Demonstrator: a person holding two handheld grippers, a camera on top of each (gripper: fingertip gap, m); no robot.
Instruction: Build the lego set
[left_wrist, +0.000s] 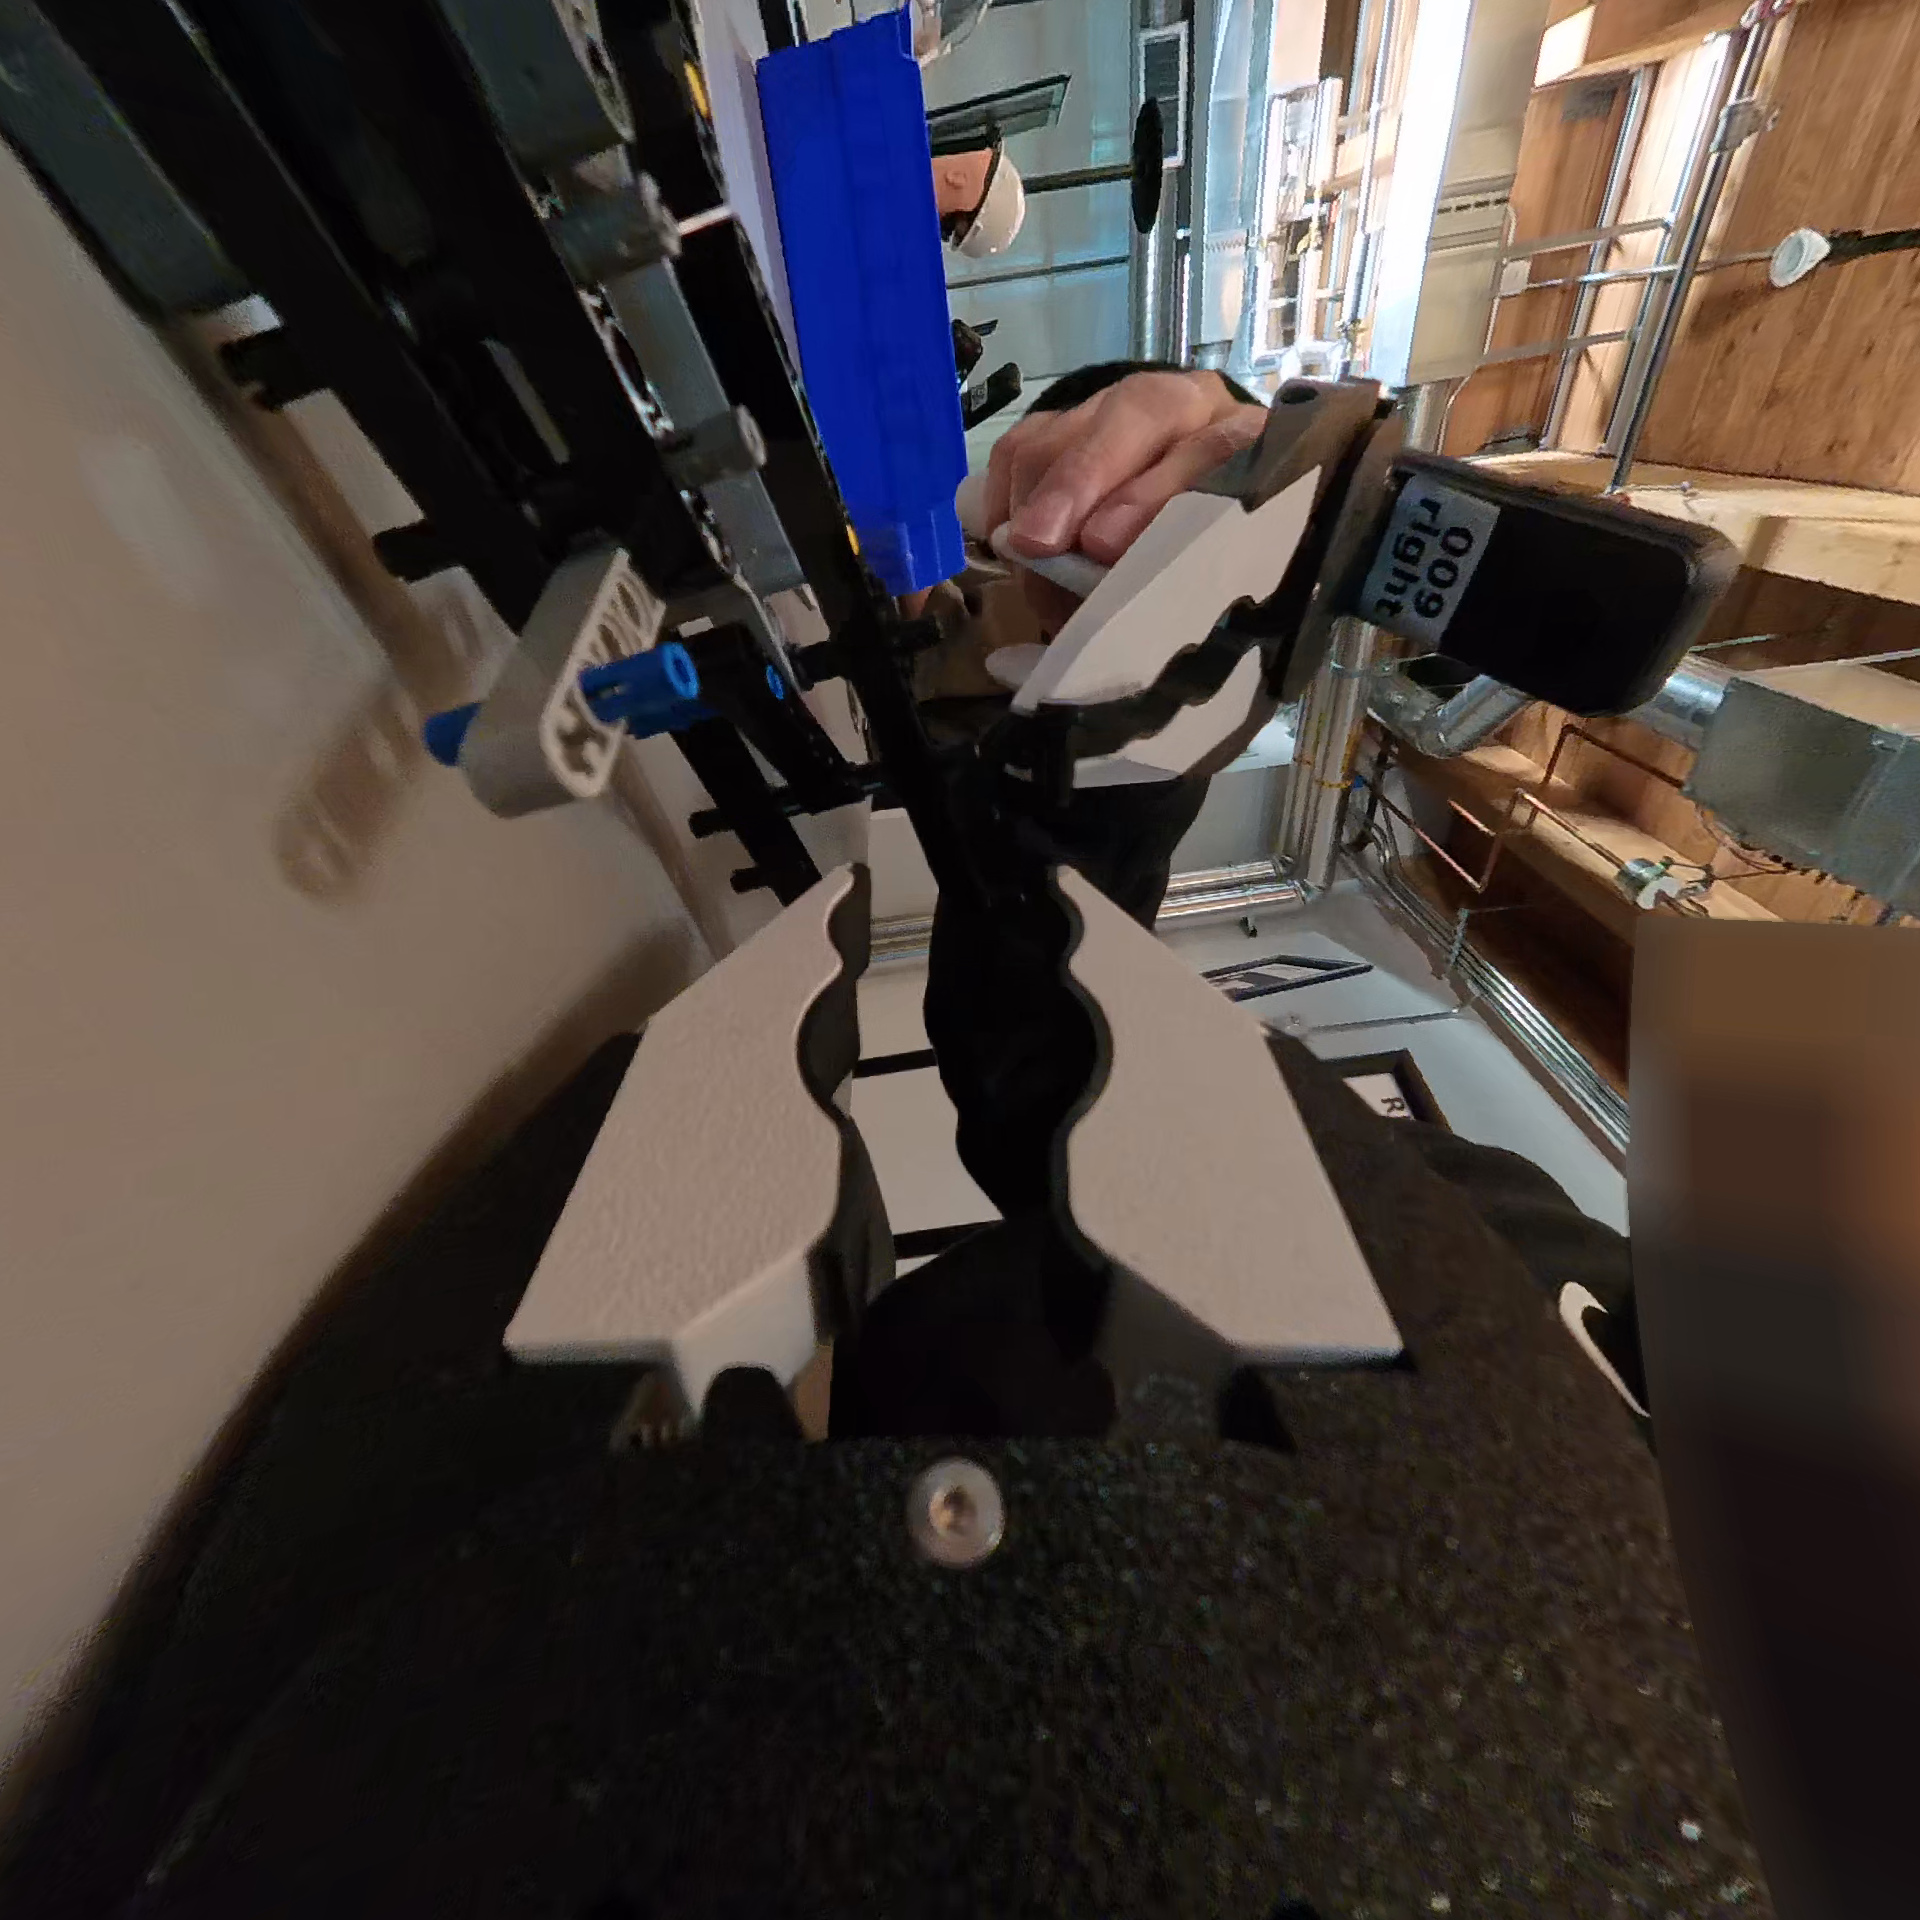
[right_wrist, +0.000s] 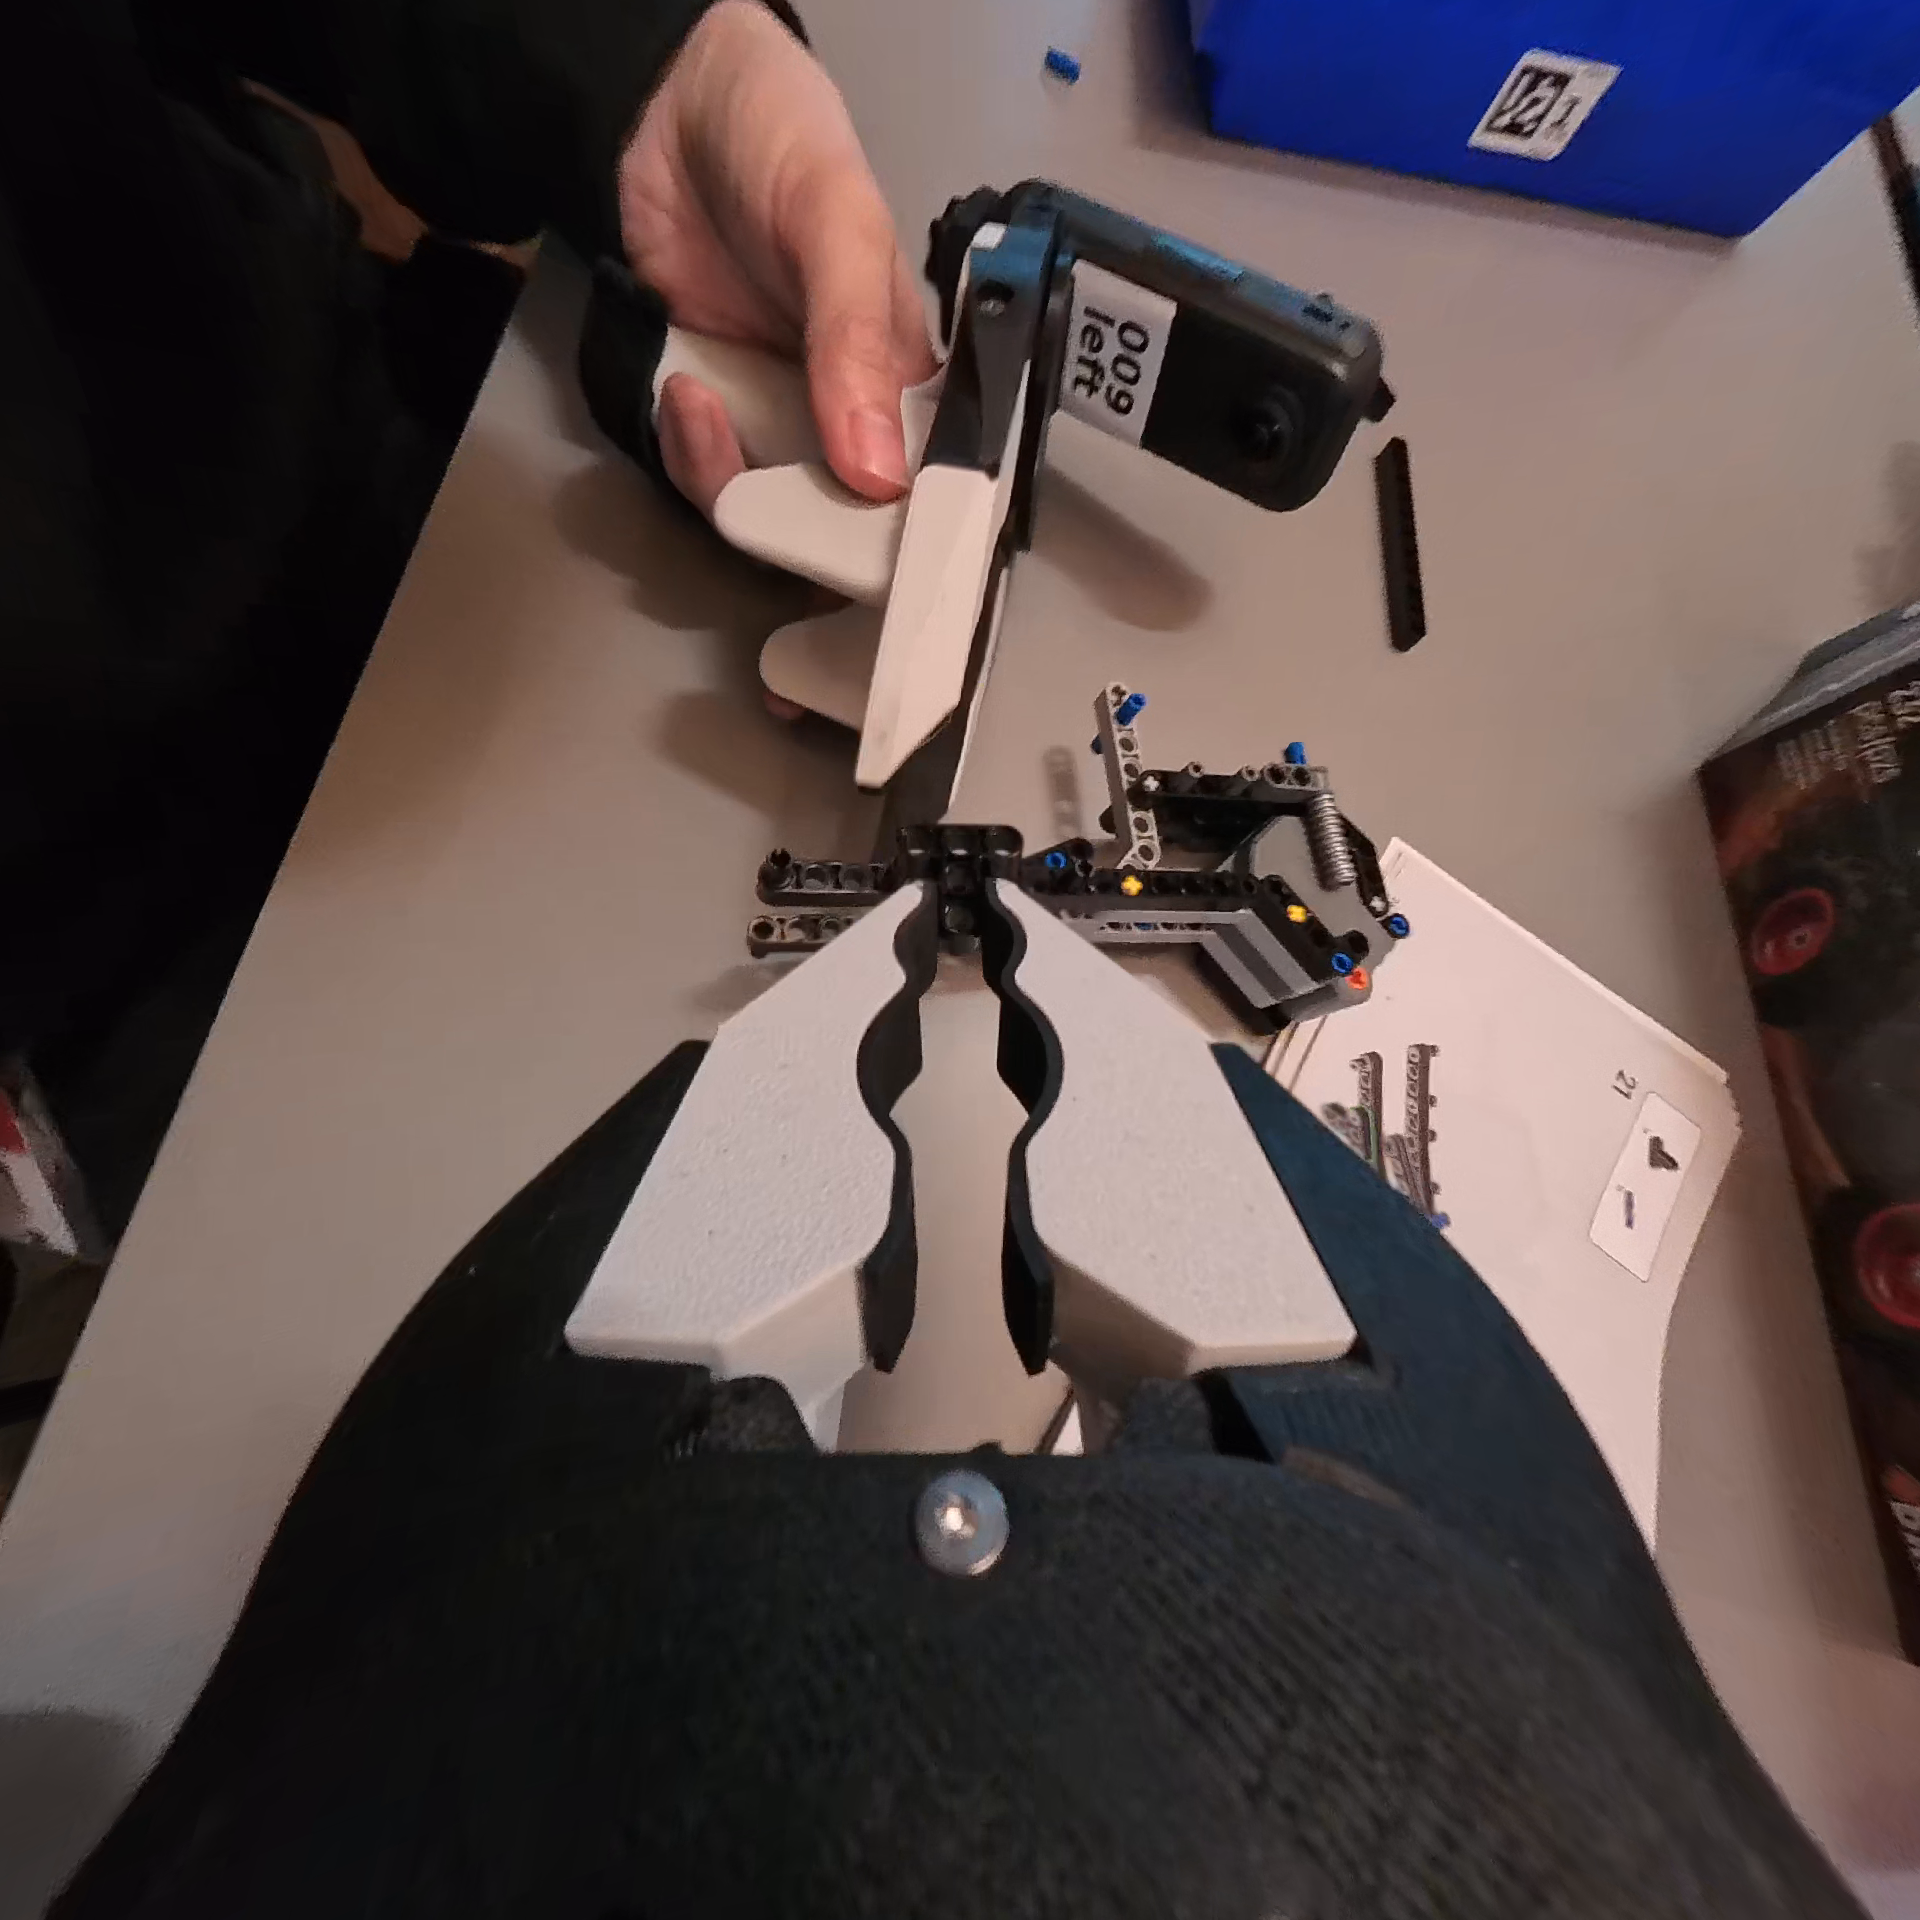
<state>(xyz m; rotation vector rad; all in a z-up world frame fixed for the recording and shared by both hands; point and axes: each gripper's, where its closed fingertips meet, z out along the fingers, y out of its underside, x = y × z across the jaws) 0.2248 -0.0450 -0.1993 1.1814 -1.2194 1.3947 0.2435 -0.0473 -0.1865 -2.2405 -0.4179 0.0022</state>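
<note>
Seemingly pinched between right hand-held gripper (right_wrist: 961, 914) tips: black lego assembly (right_wrist: 1091, 883) on table (right_wrist: 416, 935).

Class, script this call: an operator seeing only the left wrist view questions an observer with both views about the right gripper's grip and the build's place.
Operator: What is the right gripper pinching?
Observer: It pinches the stem of a black T-shaped lego piece.
Operator: Where is the build?
Observer: The black-and-grey lego frame with a metal spring lies on the grey table, beside a white instruction booklet.
</note>
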